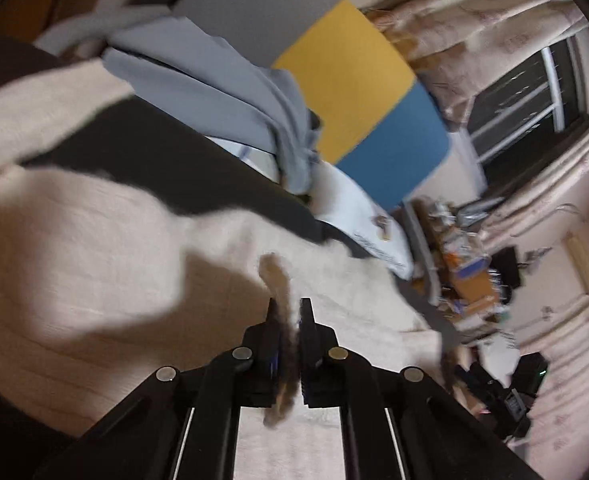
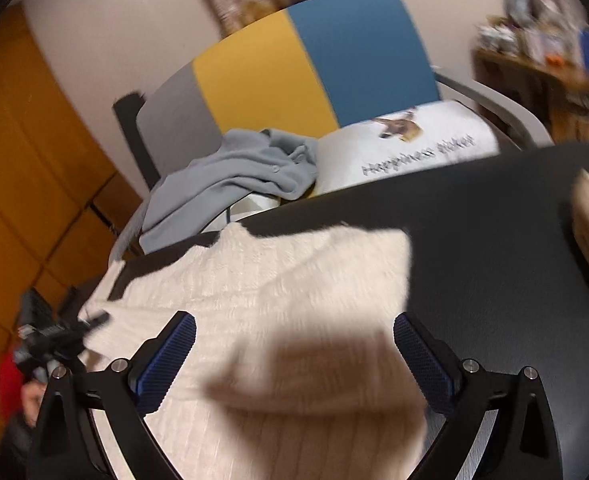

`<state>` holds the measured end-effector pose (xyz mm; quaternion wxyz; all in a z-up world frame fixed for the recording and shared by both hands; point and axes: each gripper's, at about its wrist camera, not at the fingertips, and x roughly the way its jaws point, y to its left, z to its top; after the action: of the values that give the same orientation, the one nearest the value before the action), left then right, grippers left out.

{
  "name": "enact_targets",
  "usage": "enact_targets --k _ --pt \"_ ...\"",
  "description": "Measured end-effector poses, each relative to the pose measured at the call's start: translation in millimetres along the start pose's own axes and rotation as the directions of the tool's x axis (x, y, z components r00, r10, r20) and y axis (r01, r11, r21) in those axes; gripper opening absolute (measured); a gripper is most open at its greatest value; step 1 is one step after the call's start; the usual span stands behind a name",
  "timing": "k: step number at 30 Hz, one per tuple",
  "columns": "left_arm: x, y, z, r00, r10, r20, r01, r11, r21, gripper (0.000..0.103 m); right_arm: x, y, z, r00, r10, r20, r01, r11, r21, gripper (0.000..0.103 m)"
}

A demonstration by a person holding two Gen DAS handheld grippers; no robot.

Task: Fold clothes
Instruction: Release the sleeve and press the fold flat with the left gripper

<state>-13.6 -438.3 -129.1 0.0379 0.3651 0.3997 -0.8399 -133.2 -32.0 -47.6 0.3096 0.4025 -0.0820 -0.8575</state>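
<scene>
A cream knitted sweater (image 2: 270, 292) lies spread on a black table (image 2: 494, 240), blurred by motion in both views. My left gripper (image 1: 290, 312) is shut on a brownish edge of the cream sweater (image 1: 94, 232), a strip of fabric pinched between its fingers. My right gripper (image 2: 294, 336) hangs open above the sweater's middle, its blue pads (image 2: 178, 356) wide apart with nothing between them. At the sweater's left edge in the right wrist view, the other gripper (image 2: 62, 332) shows small and dark.
A grey garment (image 2: 234, 176) and a white printed shirt (image 2: 410, 144) lie heaped on a chair with a grey, yellow and blue back (image 2: 306, 64) behind the table. A cluttered shelf (image 1: 466, 276) stands right; an orange wooden door (image 2: 26, 184) left.
</scene>
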Motion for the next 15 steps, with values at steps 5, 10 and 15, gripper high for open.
enact_targets --k 5,10,15 --pt "-1 4 1 0.998 0.067 0.014 -0.067 0.998 0.016 0.006 48 -2 6 0.996 -0.012 -0.086 0.011 1.000 -0.015 0.100" --pt "5 26 -8 1.000 0.004 0.001 -0.004 0.997 -0.083 0.009 80 -15 -8 0.986 -0.130 -0.100 0.123 0.990 -0.071 0.101" --pt "-10 18 -6 0.996 0.053 0.068 -0.047 0.995 -0.091 0.018 83 -10 -12 0.978 -0.188 -0.090 0.177 0.977 -0.119 0.101"
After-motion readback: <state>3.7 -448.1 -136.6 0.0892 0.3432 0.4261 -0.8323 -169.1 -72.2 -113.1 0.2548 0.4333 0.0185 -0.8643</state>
